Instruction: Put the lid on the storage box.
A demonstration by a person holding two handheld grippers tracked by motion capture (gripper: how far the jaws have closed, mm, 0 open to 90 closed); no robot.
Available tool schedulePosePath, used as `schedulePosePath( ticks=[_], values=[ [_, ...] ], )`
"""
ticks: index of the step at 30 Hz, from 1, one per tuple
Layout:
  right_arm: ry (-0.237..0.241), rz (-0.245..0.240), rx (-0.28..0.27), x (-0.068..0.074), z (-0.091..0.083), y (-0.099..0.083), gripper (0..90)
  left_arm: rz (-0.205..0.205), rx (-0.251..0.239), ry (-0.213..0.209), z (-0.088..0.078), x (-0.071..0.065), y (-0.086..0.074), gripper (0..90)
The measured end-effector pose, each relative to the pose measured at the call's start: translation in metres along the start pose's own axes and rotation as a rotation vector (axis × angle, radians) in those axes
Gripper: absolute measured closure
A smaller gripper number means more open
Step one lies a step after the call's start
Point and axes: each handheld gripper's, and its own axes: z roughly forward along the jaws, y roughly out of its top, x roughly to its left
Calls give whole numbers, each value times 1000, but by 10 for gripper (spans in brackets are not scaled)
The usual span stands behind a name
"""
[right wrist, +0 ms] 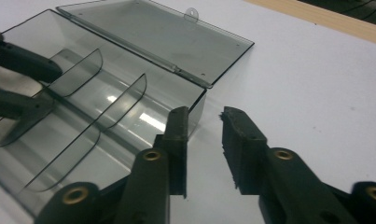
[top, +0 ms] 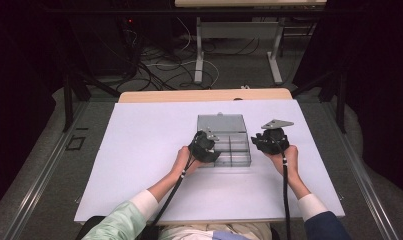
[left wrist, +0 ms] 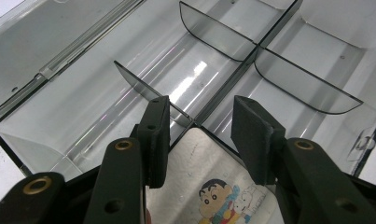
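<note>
The clear compartment box point(top: 229, 142) sits open in the middle of the white table point(top: 139, 150), lid point(top: 222, 123) laid flat on the far side. The left gripper point(top: 207, 145) hangs over the box's near-left corner. In its own view the left gripper point(left wrist: 199, 133) has its jaws partly apart, and a silvery card with a cartoon picture point(left wrist: 213, 182) lies below and between them, above the box's near compartment; whether the pads actually press its edges I can't tell from this angle. The curved dividers point(left wrist: 223, 32) stand just beyond the fingertips.

Over on the other side, the right gripper point(top: 270, 140) is just off the box's right end. In its view the right gripper point(right wrist: 205, 135) shows a narrow gap with nothing between the jaws, only bare table, and the box corner point(right wrist: 195, 100) just beside its left jaw.
</note>
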Motion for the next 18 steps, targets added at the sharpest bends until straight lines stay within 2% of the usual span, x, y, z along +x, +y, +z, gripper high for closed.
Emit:
schedulePosePath(
  ticks=[2, 4, 9, 16, 18],
  values=[
    [2, 14, 22, -2, 5, 4, 778, 0, 0, 0, 0, 0, 0, 582],
    [1, 3, 36, -6, 11, 8, 811, -4, -1, -3, 0, 0, 0, 582],
    [-12, 44, 51, -10, 25, 15, 891, -5, -2, -4, 0, 0, 0, 581],
    [-32, 93, 69, -15, 44, 21, 900, -2, -3, 0, 0, 0, 0, 581],
    [-43, 91, 83, -17, 50, 20, 900, -2, -4, 0, 0, 0, 0, 581]
  ],
)
